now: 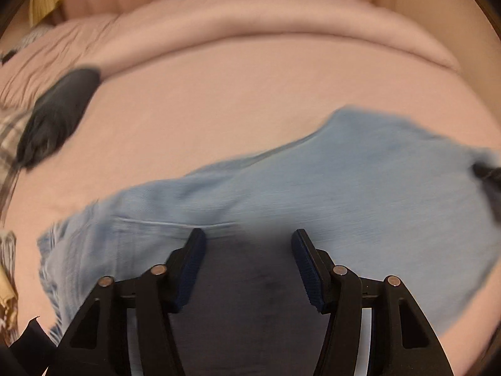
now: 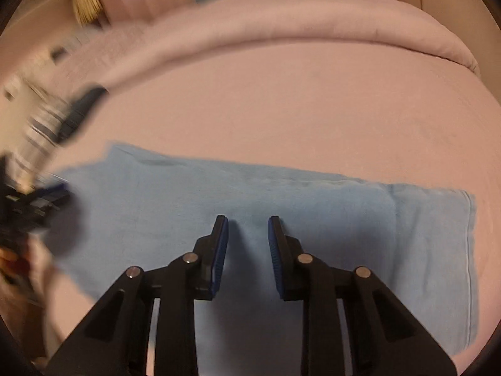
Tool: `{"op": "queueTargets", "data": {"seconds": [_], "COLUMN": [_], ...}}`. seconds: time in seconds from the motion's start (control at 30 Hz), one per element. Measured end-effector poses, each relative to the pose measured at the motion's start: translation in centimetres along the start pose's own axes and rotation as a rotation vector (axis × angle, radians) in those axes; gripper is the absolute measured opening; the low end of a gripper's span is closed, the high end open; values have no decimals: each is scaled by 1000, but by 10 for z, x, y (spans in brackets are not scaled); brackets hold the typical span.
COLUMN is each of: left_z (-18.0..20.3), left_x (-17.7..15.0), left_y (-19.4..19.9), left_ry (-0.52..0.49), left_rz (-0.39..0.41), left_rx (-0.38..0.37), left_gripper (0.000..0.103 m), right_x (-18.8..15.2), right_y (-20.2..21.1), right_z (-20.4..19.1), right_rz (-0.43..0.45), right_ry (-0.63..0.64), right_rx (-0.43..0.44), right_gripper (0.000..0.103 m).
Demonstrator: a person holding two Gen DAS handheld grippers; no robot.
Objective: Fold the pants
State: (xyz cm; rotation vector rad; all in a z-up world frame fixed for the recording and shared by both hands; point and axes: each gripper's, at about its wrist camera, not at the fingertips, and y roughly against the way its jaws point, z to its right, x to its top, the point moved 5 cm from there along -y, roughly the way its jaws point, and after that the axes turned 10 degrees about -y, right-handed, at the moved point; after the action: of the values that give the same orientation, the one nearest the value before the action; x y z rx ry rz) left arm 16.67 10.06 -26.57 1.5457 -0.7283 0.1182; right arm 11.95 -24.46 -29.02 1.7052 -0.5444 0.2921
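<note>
Pants: light-blue soft denim pants (image 2: 313, 219), lying flat across the near half of the pink-sheeted bed (image 2: 297, 109), apparently already doubled leg over leg, frayed hem (image 1: 53, 250) at the left end, stitched edge at the right end.

Left claw: black two-finger claw with blue pads (image 1: 249, 241), spread wide, holding nothing, poised just above the cloth near the hem end.

Right claw: matching black claw (image 2: 248, 228), released and empty, poised over the middle of the pants.

Handling: likely light, limp, not slippery; denim probably thick enough to keep a crease but prone to sag between two grips. Best taken at the edge of an end, pinching all layers together.

Left view only: frayed hem, dark folded garment (image 1: 59, 112) far left on the bed, plaid cloth (image 1: 9, 134) at the left rim.

Right view only: straight stitched right end of the pants, left claw as a blur at the left rim, bulky rolled pink duvet (image 2: 281, 22) along the far side.
</note>
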Motion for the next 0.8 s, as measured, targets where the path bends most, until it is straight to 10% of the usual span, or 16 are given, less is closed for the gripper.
{"op": "queueTargets", "data": {"seconds": [0.23, 0.33, 0.57, 0.8], "left_z": [-26, -44, -88, -110], "left_x": [-2, -13, -48, -72], "left_y": [32, 61, 94, 74], "left_ry": [-12, 10, 118, 236], "left_rz": [66, 126, 186, 142], "left_rx": [-29, -48, 60, -3], "left_gripper": [59, 59, 59, 59], "right_x": [43, 58, 94, 87], "right_y": [9, 24, -11, -63], "right_z": [53, 24, -123, -183], "right_rz": [17, 47, -170, -431], "right_ry": [-149, -72, 22, 45], "right_rx": [-126, -105, 427, 452], "right_gripper": [0, 28, 32, 33]}}
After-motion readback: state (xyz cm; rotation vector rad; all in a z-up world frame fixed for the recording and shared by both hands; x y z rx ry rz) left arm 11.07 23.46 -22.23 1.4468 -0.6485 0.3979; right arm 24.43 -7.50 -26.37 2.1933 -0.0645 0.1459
